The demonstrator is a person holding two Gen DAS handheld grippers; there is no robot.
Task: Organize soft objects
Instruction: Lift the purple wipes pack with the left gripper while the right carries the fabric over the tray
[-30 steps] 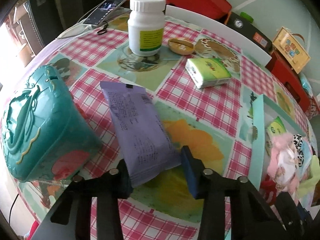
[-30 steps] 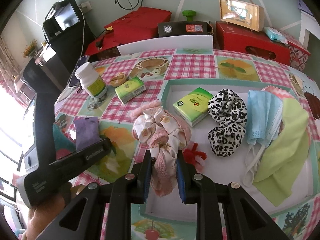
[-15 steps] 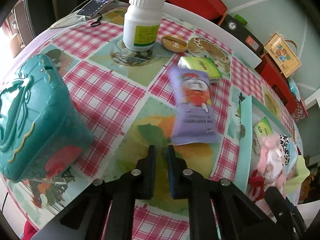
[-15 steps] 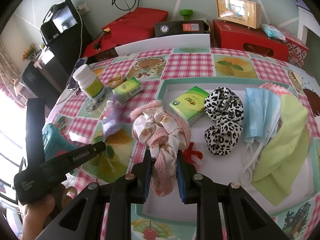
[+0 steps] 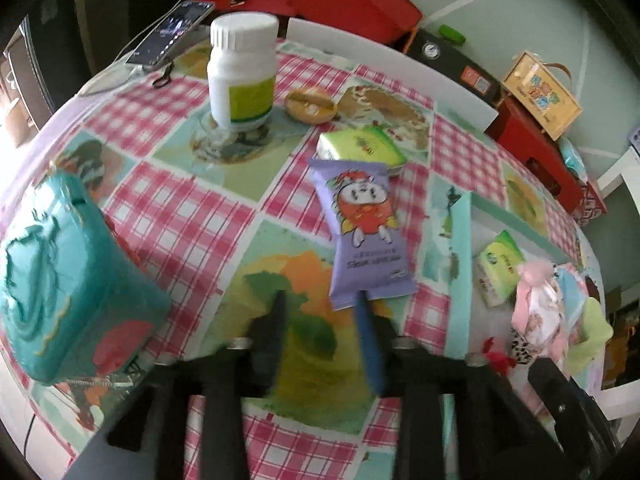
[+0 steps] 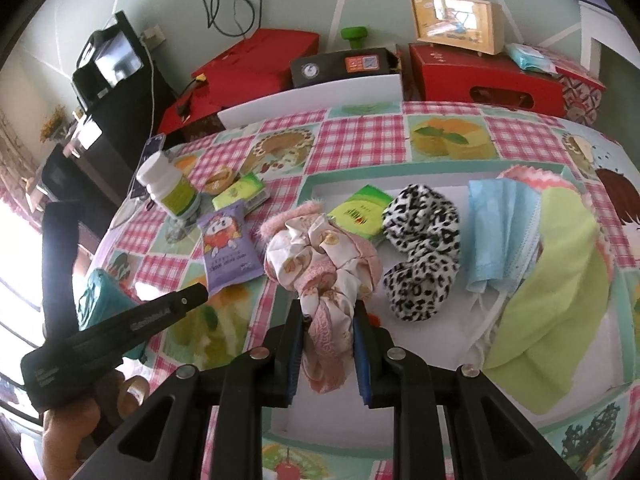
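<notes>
A purple snack packet (image 5: 362, 232) lies face up on the checked tablecloth, just left of the tray (image 5: 460, 264). My left gripper (image 5: 320, 320) hovers at the packet's near end. Its jaws are opening and the pads press on nothing; the right fingertip (image 5: 366, 320) overlaps the packet's near edge. My right gripper (image 6: 326, 320) is shut on a pink floral scrunchie (image 6: 320, 256), held over the tray's (image 6: 312, 188) left part. In the tray lie a leopard scrunchie (image 6: 420, 248), blue masks (image 6: 496, 232), a green cloth (image 6: 556, 300) and a green tissue pack (image 6: 360, 212).
A second green tissue pack (image 5: 360, 148) lies beyond the purple packet, touching its far end. A white bottle (image 5: 244, 72) stands at the back. A teal box (image 5: 60, 280) sits close on the left. A phone (image 5: 172, 32) lies at the far edge.
The purple packet left my left jaws, flipped face up and landed farther ahead, against the tissue pack. The left jaws shut, then parted again. The right gripper has kept its hold.
</notes>
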